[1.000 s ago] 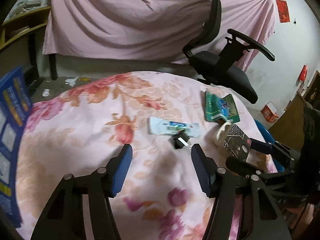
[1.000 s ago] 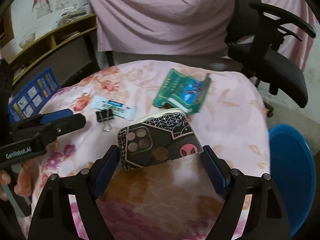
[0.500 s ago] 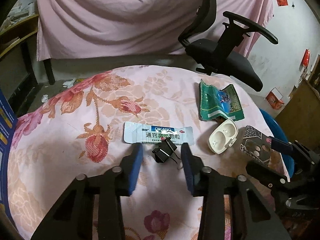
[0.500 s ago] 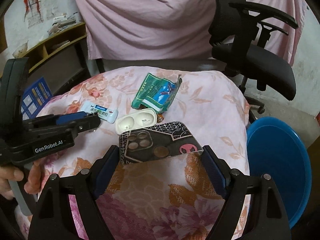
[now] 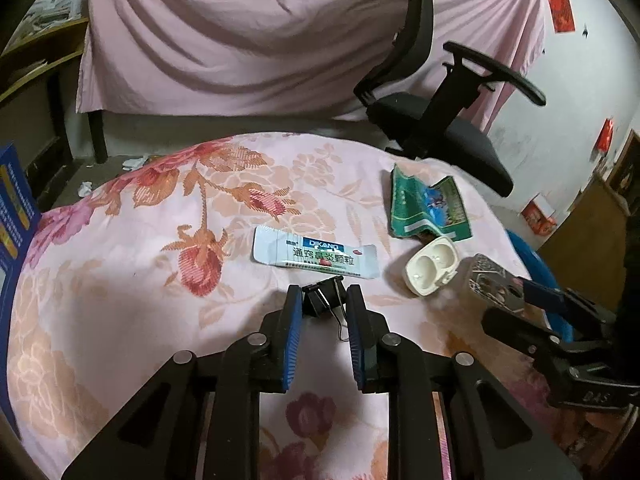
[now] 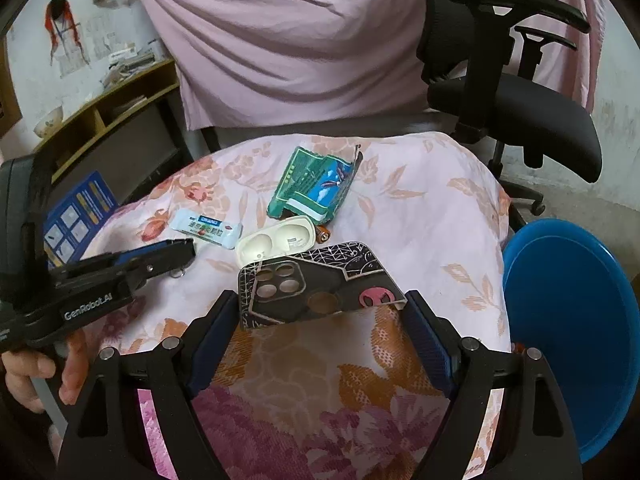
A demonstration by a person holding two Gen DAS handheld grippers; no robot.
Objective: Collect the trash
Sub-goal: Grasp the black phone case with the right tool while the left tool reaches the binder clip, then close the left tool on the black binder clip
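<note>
On the floral tablecloth (image 5: pixel 120 280), the phone case (image 6: pixel 320 284) sat pinched by its long edges in the right gripper (image 6: pixel 320 316); it looked light, stiff and slick, so an edge hold seemed best. The small black binder clip (image 5: pixel 320 300) lay between the left gripper (image 5: pixel 322 312) fingers, nearly closed on its body; light, rigid, springy, it was best squeezed across the body. Half a second earlier those fingers had stood wider apart.

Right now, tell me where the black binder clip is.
In the left wrist view the black binder clip sits between the left gripper fingers, on the floral cloth, just in front of the white sachet.
</note>
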